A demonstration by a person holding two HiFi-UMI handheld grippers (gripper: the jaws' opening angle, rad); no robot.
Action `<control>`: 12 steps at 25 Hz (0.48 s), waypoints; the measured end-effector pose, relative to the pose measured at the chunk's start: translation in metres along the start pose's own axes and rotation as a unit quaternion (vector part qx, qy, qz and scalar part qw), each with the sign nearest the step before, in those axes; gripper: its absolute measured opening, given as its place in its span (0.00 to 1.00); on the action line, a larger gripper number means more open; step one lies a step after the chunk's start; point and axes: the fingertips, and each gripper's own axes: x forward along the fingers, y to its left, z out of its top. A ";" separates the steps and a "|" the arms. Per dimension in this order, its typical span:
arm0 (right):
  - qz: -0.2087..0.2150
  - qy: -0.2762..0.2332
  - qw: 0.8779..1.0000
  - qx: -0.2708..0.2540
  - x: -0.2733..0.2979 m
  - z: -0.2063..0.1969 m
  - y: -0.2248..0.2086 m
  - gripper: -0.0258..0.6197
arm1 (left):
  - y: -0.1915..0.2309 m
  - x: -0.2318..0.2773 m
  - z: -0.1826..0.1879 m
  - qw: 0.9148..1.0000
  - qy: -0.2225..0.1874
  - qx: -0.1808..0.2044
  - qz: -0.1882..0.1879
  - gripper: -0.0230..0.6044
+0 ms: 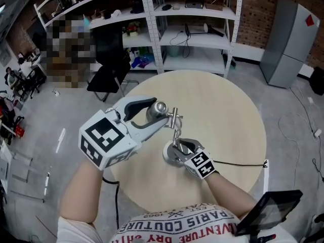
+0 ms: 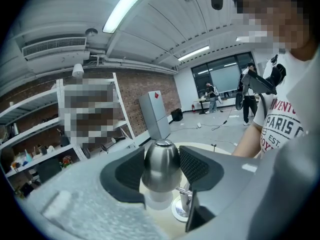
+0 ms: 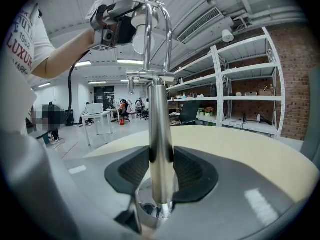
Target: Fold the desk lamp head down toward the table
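the left tool [image 1: 157, 113] was clenched on the rounded metal lamp head [image 2: 161, 165], its jaws pressed against either side of the dome. the head sat raised well above the round bench [image 1: 228, 115], at the top of the lamp's chrome post [image 3: 161, 149]. the right tool [image 1: 178, 148] was grasping that upright post low down, just above the round base [image 1: 171, 157], which rested on the bench near the person's edge. a black cord [image 1: 238, 164] lay across the bench to the right of the base
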 end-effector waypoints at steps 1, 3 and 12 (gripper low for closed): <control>-0.002 0.000 1.000 -0.001 0.001 -0.001 0.003 0.26 | 0.001 -0.005 -0.004 1.000 -0.002 -0.002 0.000 0.38; -0.006 0.002 1.000 -0.002 0.004 -0.004 0.011 0.26 | 0.001 -0.014 -0.013 1.000 -0.009 -0.009 0.001 0.38; -0.032 -0.010 0.999 0.004 0.012 -0.008 0.037 0.26 | 0.005 -0.051 -0.047 0.998 -0.048 -0.037 0.005 0.38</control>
